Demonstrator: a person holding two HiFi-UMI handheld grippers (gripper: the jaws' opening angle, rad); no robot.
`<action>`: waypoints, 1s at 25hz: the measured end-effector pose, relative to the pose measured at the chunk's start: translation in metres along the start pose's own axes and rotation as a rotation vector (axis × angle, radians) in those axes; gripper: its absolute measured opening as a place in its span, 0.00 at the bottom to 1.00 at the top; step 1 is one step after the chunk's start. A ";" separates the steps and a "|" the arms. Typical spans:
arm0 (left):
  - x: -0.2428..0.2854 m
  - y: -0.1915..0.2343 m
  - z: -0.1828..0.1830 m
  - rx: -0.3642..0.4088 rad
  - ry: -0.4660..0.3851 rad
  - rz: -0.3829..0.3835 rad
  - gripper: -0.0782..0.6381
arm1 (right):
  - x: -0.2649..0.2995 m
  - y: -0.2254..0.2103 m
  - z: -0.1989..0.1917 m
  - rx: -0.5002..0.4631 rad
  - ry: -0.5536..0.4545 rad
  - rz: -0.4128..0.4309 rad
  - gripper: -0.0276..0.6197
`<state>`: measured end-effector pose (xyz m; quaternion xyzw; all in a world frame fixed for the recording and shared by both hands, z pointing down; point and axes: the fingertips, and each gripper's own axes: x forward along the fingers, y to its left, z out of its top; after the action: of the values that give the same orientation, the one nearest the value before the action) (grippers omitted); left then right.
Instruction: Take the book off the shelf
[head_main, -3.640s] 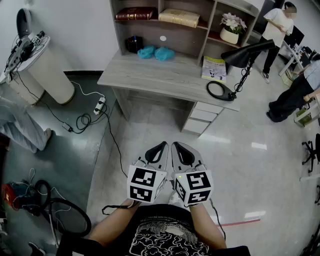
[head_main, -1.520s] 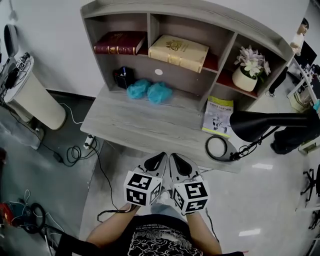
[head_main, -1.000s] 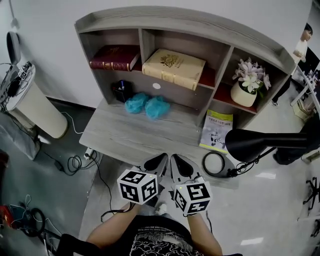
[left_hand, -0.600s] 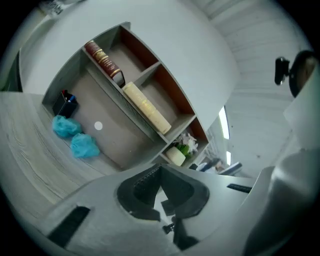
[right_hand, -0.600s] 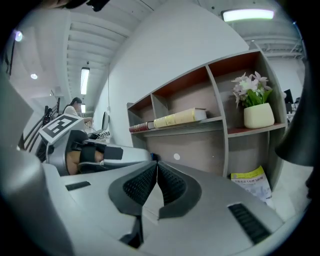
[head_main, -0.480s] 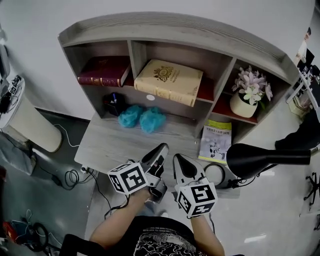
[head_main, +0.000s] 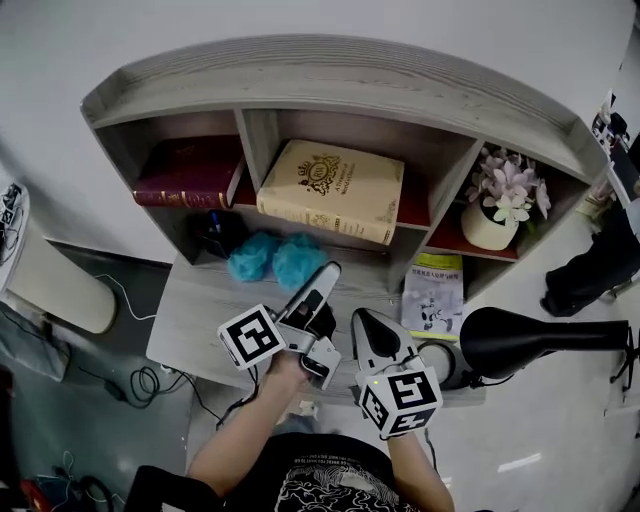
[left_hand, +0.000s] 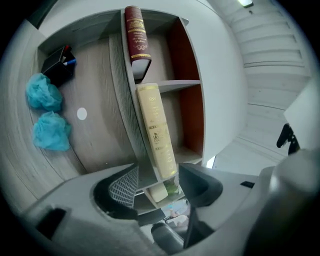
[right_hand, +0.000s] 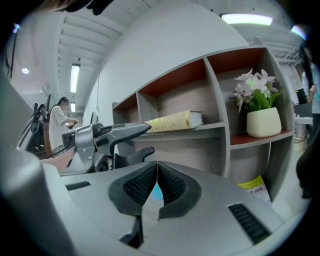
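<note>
left gripper (head_main: 322, 296) has lifted toward 12 o'clock, jaws opening on nothing; right gripper (head_main: 367, 324) pinched closed — tan book (head_main: 331, 191) lies flat, gilt-crested.

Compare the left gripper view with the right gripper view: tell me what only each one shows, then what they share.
Only the left gripper view: the dark red book in the end compartment, and the black pen holder on the desk.
Only the right gripper view: the yellow booklet beneath the shelf, a person in the background, and the left gripper seen from the side, its jaws opening with nothing between them.
Both: the cream book lying on the grey shelf.
</note>
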<state>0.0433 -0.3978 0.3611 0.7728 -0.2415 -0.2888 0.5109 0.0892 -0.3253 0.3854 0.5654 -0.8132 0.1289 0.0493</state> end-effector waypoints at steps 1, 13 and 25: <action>0.005 0.000 0.005 -0.009 -0.006 -0.005 0.45 | 0.002 -0.002 0.000 0.002 0.001 -0.008 0.07; 0.061 0.001 0.043 -0.119 -0.071 0.004 0.58 | 0.025 -0.020 0.002 0.005 0.023 -0.041 0.07; 0.075 0.003 0.052 -0.208 -0.078 0.105 0.42 | 0.037 -0.023 -0.006 0.006 0.046 -0.024 0.07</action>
<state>0.0604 -0.4829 0.3332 0.6900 -0.2699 -0.3153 0.5930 0.0972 -0.3645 0.4031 0.5723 -0.8045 0.1436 0.0679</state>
